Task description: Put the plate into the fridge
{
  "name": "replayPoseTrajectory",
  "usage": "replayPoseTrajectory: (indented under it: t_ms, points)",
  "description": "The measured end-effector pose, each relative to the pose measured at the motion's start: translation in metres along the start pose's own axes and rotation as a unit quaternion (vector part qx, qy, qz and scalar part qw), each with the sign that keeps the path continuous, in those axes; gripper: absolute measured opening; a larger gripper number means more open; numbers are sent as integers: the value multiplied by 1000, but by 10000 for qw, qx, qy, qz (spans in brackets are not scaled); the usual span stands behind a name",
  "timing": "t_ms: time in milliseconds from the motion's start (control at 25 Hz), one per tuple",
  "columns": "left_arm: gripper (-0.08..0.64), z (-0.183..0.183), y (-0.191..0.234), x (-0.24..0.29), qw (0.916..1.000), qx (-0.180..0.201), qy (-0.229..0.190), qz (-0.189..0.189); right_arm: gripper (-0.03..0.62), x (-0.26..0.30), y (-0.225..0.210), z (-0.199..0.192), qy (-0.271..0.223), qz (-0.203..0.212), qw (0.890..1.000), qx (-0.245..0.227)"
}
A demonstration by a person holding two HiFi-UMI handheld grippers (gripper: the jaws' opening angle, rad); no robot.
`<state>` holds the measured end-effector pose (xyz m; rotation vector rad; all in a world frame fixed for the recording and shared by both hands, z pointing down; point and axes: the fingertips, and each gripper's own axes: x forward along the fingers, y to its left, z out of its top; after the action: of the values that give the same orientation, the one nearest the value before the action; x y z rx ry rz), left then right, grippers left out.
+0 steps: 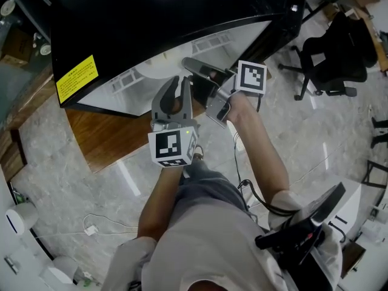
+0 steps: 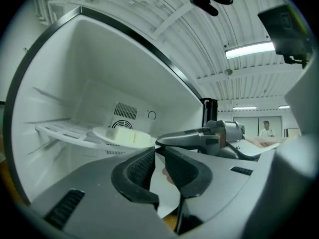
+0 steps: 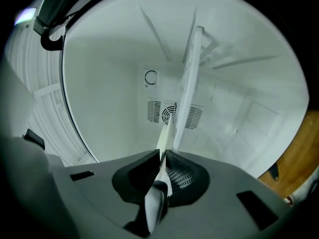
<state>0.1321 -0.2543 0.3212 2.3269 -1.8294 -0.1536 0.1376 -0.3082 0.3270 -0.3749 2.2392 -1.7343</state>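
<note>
Head view: left gripper point(image 1: 180, 81) and right gripper point(image 1: 189, 64) sit side by side at the open fridge point(image 1: 121, 17). Left gripper view: jaws stand slightly apart and empty, tips beside the plate point(image 2: 99, 133) at the edge of the shelf point(image 2: 60, 129). Right gripper view: jaws clamp the plate's rim.

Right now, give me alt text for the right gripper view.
The right gripper is shut on the rim of a white plate, seen edge-on, reaching into the white fridge. A fan vent sits on the back wall behind it.
</note>
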Motion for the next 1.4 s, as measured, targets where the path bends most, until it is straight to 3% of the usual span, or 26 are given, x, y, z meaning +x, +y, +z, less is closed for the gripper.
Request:
replayPoseTrajectory:
  t_ms: [240,560,760,880,960,1040,1160,1240,1280,1320,1360,1400]
  points:
    - [69,7,4,12,9999,3,-115,32,25,1,5,-5,238,110,9995,-150]
    - [69,8,6,14,10000,-28,-75,-24,25,-1,7,-7,186,203,9993,-266]
    - [69,12,11,14,9999,-77,-127,41,25,3,5,-6,442,293,9986,-45]
    - [67,17,13,18,9998,-78,-206,18,53,6,9,-4,494,354,9980,142]
    - [68,22,14,19,9997,-51,-255,3,113,4,16,-6,514,573,9965,329]
    - [67,25,16,20,9996,-16,-289,18,132,2,23,-9,552,754,9953,268]
    - [66,26,21,19,9996,13,-289,61,99,-5,35,-12,495,840,9947,-325]
    - [66,26,25,18,9996,33,-279,90,45,-10,36,-8,285,495,9912,-1191]
    - [66,27,27,18,9996,44,-273,104,34,-12,33,-5,177,184,9833,-1800]
    - [66,27,28,18,9996,58,-263,114,31,-14,30,-3,108,-197,9675,-2520]
    - [66,27,29,18,9996,73,-248,119,26,-15,26,-1,95,-615,9413,-3319]
    - [66,27,29,18,9996,91,-232,122,25,-14,23,0,126,-1010,9057,-4114]
